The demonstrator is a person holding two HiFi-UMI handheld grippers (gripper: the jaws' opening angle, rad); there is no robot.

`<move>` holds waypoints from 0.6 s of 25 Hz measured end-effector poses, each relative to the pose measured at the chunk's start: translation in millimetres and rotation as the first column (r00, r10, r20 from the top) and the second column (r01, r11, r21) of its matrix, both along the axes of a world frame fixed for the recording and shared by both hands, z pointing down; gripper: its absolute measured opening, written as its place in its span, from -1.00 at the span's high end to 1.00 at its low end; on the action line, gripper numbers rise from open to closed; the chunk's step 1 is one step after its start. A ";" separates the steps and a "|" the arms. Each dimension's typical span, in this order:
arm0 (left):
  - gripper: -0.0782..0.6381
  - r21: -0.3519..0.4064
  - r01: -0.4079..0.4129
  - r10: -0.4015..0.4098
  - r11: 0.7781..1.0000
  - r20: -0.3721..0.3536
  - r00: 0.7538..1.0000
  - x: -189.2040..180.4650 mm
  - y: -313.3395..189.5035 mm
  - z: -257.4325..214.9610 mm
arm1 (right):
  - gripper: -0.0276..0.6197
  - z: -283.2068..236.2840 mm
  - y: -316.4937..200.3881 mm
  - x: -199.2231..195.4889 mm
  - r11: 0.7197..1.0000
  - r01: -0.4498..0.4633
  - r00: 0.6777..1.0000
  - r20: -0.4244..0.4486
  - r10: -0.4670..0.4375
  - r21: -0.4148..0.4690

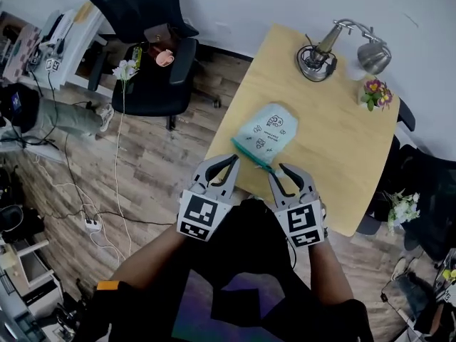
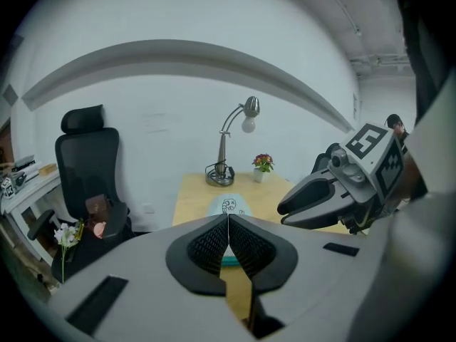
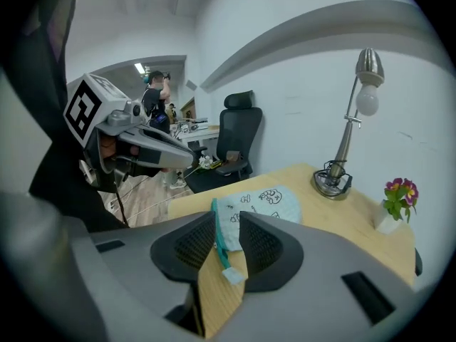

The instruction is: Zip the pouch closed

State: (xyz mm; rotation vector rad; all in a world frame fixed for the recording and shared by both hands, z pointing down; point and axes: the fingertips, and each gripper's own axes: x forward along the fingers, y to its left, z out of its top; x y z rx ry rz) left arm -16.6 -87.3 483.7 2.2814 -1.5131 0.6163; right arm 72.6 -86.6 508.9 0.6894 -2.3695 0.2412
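i see the pale blue pouch (image 1: pixel 266 134) flat on the wooden worktop (image 1: pixel 335 141), its teal zipper edge (image 1: pixel 251 155) towards me. my left gripper (image 1: pixel 232 162), jaws together, hovers near the zipper's left end. my right gripper (image 1: pixel 278 170), jaws apart, is at its right end. 1 lamp (image 1: pixel 335 45) stands further back.

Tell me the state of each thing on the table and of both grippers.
pouch: flat on the table, teal zipper edge facing the grippers; zipped or not, unclear.
left gripper: shut, empty.
right gripper: open, zipper end in line between its jaws, not clamped.
lamp: upright, apparently unlit.
flower pot: upright.
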 end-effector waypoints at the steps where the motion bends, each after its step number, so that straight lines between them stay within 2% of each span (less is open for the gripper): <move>1: 0.76 -0.013 0.003 -0.003 1.000 -0.001 1.000 0.3 2.1 4.9 | 0.55 5.6 -0.7 -0.1 1.000 0.022 1.000 -0.019 -0.022 -0.001; 5: 0.76 -0.061 0.006 -0.006 0.998 -0.008 1.000 -3.8 6.3 20.7 | 0.54 30.9 0.3 -0.3 0.996 0.086 0.990 -0.112 -0.088 -0.022; 8: 0.76 -0.086 -0.010 0.009 0.996 -0.011 1.000 -6.8 3.3 31.5 | 0.53 44.3 2.6 -1.6 0.995 0.089 0.985 -0.144 -0.096 -0.053; 15: 0.76 -0.155 -0.110 0.107 0.982 -0.028 0.994 5.9 3.8 61.4 | 0.53 70.6 6.6 -7.8 0.989 0.106 0.970 -0.208 -0.126 -0.104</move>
